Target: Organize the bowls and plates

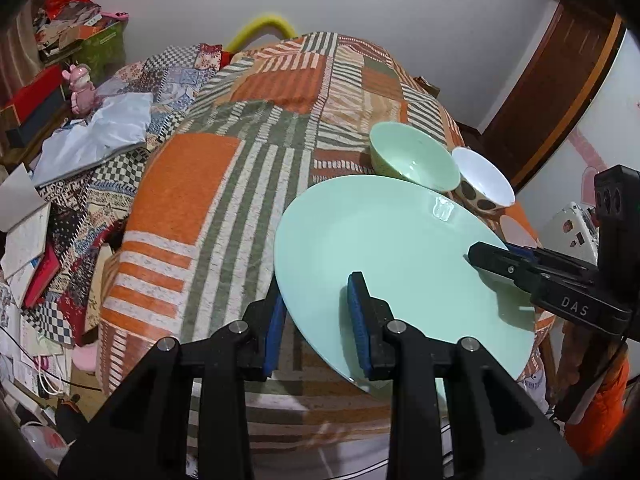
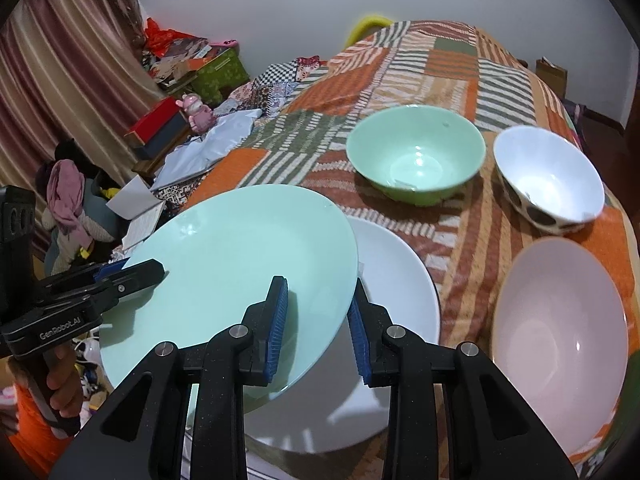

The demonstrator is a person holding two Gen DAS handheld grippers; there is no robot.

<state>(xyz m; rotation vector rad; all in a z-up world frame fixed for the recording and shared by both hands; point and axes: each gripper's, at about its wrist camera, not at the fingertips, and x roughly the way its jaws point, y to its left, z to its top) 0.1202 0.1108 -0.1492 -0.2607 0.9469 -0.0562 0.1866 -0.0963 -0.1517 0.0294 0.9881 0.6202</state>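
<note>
Held clear of the patchwork tablecloth (image 2: 460,220) and tilted, a round, glossy mint-green plate (image 2: 228,276), left gripper (image 2: 132,276), marked "GenRobot.AI", clenched on its left rim and right gripper (image 2: 318,328) clenched on its right rim, lower edge overlapping a round white plate (image 2: 400,288). Beyond, left to right: green bowl (image 2: 416,156), white spotted bowl (image 2: 552,180); nearer, pale pink bowl (image 2: 560,332).

The green plate (image 2: 224,264) hides part of the white plate (image 2: 400,292).
</note>
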